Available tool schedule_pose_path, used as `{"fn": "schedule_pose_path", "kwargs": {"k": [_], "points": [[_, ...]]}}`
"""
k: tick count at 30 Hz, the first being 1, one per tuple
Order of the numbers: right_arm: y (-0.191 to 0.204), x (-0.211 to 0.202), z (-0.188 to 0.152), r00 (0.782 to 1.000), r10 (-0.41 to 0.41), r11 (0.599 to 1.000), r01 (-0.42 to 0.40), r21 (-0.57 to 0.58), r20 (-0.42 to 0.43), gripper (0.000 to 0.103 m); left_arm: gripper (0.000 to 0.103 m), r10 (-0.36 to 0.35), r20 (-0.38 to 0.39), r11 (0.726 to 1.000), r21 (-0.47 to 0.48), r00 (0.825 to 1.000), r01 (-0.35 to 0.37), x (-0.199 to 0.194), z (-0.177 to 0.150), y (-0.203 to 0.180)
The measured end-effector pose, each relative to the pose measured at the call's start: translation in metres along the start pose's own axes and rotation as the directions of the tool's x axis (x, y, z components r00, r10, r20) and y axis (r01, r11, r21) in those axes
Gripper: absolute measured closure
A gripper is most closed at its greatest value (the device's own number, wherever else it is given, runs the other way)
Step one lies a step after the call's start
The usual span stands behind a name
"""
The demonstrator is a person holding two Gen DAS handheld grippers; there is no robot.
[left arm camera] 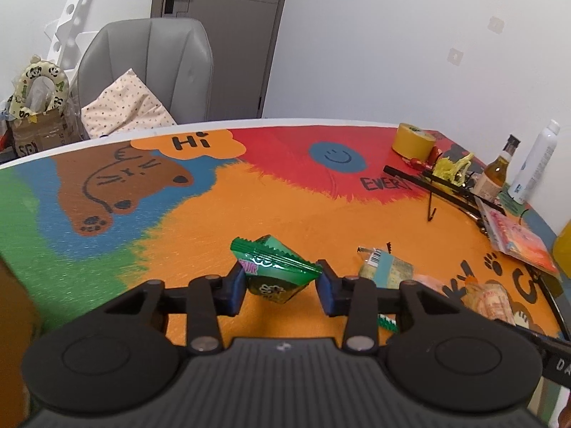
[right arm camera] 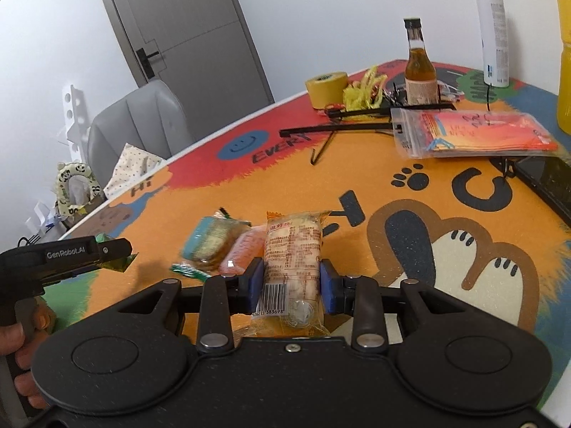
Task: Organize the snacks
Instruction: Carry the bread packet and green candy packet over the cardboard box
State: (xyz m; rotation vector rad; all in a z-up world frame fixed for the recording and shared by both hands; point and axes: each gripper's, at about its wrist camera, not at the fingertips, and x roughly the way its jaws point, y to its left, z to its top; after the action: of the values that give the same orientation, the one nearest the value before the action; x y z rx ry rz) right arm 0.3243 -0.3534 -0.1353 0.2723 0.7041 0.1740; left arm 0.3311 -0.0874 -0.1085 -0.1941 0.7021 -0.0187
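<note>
My left gripper [left arm camera: 282, 285] is shut on a green foil snack packet [left arm camera: 274, 267] and holds it above the colourful mat; it also shows at the left of the right wrist view [right arm camera: 107, 253]. My right gripper [right arm camera: 291, 281] is shut on an orange clear-wrapped biscuit packet [right arm camera: 294, 249], which also shows in the left wrist view [left arm camera: 490, 301]. On the mat lie a blue-banded cracker packet [right arm camera: 210, 240], a pink-orange snack [right arm camera: 239, 253] and a small green wrapper [right arm camera: 187, 271]. The cracker packet also shows in the left wrist view [left arm camera: 385, 267].
At the back right stand a yellow tape roll [right arm camera: 326, 87], a brown bottle [right arm camera: 421, 71], a white spray can [right arm camera: 494, 28] and a black wire rack [right arm camera: 357, 121]. A zip bag of red packets [right arm camera: 471, 133] lies there. A grey chair [left arm camera: 150, 71] stands behind the table.
</note>
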Motion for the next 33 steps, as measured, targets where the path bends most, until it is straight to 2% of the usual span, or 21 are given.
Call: {"fn": "schedule_pose_path", "kwargs": {"k": [16,33], "points": [[0.045,-0.039,-0.005,0.996,0.066,0.996,-0.063,-0.055,0.053,0.072,0.064,-0.032,0.062,0.999,0.021,0.998,0.031,-0.078,-0.005,0.027],[0.094,-0.063,-0.013,0.988,0.132,0.985,-0.123,-0.125,0.073,0.072,0.064,-0.021,0.11,1.0,0.001,0.994,0.021,-0.139,-0.009,0.062]]}}
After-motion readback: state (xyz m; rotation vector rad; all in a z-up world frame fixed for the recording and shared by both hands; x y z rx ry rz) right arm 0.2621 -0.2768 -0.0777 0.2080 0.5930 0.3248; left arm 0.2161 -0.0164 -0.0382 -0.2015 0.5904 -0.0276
